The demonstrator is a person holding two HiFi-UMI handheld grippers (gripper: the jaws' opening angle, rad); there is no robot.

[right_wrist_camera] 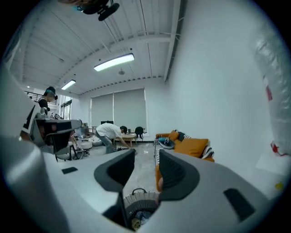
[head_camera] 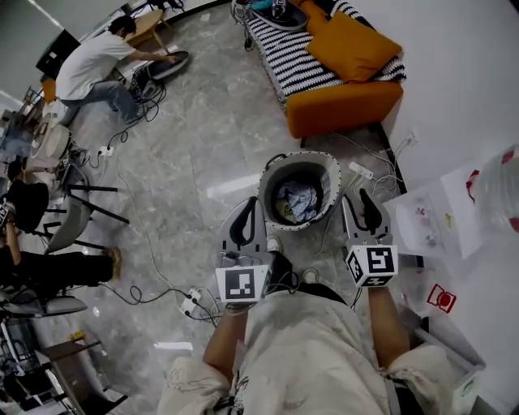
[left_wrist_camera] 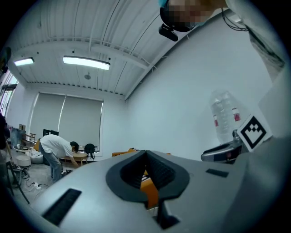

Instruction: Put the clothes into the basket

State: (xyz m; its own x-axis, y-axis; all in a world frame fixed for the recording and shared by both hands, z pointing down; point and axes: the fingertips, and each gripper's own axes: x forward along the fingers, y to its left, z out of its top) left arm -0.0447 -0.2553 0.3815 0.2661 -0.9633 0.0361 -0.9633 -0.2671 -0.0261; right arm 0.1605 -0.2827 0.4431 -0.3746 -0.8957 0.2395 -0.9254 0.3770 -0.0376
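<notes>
the clothes (head_camera: 298,199) lie bundled inside the basket (head_camera: 326,167), which sits between and just ahead of my two grippers; my left gripper (head_camera: 247,215) has its jaws pressed together on nothing; my right gripper (head_camera: 362,207) (jaws apart) holds nothing either

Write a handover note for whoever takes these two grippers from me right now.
Left gripper: shut, nothing in it.
Right gripper: open, empty.
Both are held at the near side of the basket, which stands on the floor in front of the sofa.
Done: clothes lie inside the basket.
To do: no loose garment shows on the floor nearby. Check the item at the sofa's far end, too far to identify.
</notes>
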